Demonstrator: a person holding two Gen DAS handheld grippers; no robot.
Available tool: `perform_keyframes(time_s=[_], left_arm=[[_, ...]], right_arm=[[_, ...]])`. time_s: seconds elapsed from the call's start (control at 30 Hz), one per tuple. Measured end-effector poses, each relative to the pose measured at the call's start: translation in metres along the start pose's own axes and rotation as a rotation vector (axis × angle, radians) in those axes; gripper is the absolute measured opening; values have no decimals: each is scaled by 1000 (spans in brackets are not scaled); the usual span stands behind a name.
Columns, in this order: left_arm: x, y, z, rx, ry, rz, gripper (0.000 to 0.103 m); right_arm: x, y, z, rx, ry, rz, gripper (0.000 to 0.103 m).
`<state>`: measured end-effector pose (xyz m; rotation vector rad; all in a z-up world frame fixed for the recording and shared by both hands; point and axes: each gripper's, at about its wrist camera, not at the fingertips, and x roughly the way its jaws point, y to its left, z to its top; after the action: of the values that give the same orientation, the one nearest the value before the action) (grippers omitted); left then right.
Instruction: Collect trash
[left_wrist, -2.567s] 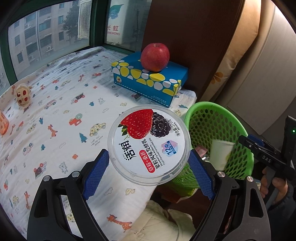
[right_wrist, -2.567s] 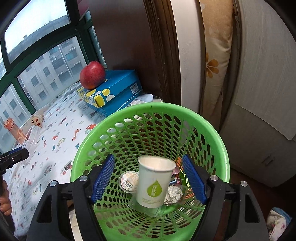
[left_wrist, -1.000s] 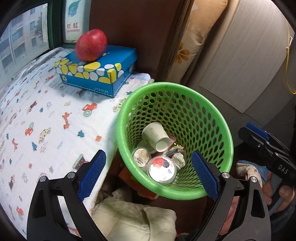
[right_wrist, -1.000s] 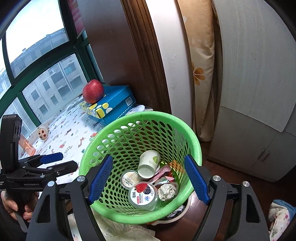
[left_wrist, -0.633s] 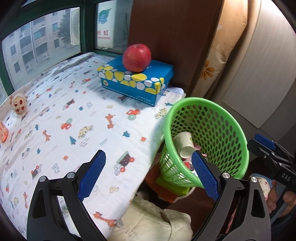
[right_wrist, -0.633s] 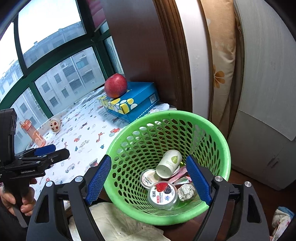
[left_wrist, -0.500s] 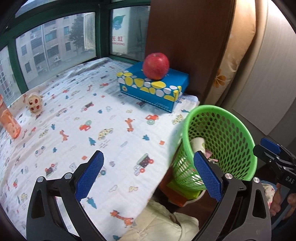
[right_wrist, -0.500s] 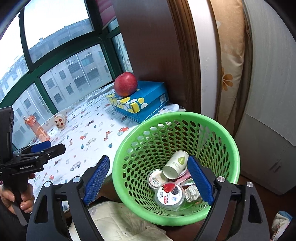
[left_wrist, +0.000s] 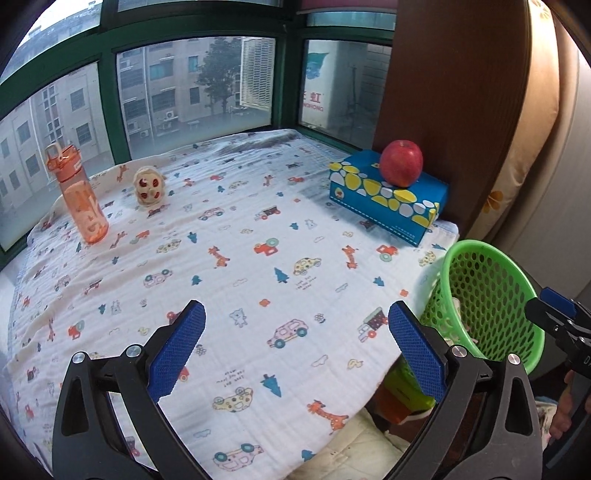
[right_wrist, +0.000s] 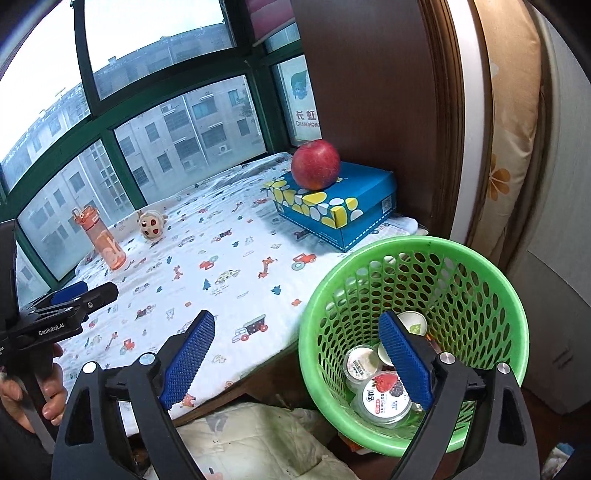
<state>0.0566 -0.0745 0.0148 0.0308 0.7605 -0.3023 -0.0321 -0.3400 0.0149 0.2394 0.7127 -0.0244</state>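
While both tongs hang over the bed, nothing sits between their blue bumpy pads. The left gripper (left_wrist: 295, 345) has its jaws wide apart, empty. The right gripper (right_wrist: 299, 356) has its jaws opening, also empty, with one pad over the green basket (right_wrist: 480, 266). The trash is inside that basket: a round yogurt tub (right_wrist: 382, 397) with berries on its lid, a smaller round cup (right_wrist: 360, 363) beside it, and a white paper cup (right_wrist: 413, 325) behind them. The basket is plastic, round and full of holes, and it stands off the right edge of the bed cloth (left_wrist: 258, 266). The cloth is soft and white, with little cars, trees and giraffes on it. Near its far right corner lies a blue box (left_wrist: 388, 199) with yellow and white spots, and a shiny red apple (left_wrist: 401, 168) rests on top. Near the far left edge stand an orange see-through bottle (left_wrist: 79, 199) and a small round toy (left_wrist: 149, 186). The middle of the cloth is bare. Green window frames (left_wrist: 107, 107) close the far side, and a brown wood panel (left_wrist: 450, 96) rises behind the box.
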Motion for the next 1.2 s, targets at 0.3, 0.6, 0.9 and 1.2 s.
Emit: perform_keyframes(time_s=[0.3, 0.6, 0.9, 1.2], left_arm=[[-23, 36, -11, -48, -37, 77, 98], [-39, 56, -25, -85, -81, 116, 98], [-46, 59, -34, -72, -96, 147, 98], [-51, 62, -39, -72, -94, 184, 98]], right_arm=[[6, 34, -2, -57, 2, 1, 87], [6, 57, -5, -78, 1, 34, 87], [5, 67, -8, -91, -2, 41, 87], [3, 67, -9, -87, -3, 41, 88]])
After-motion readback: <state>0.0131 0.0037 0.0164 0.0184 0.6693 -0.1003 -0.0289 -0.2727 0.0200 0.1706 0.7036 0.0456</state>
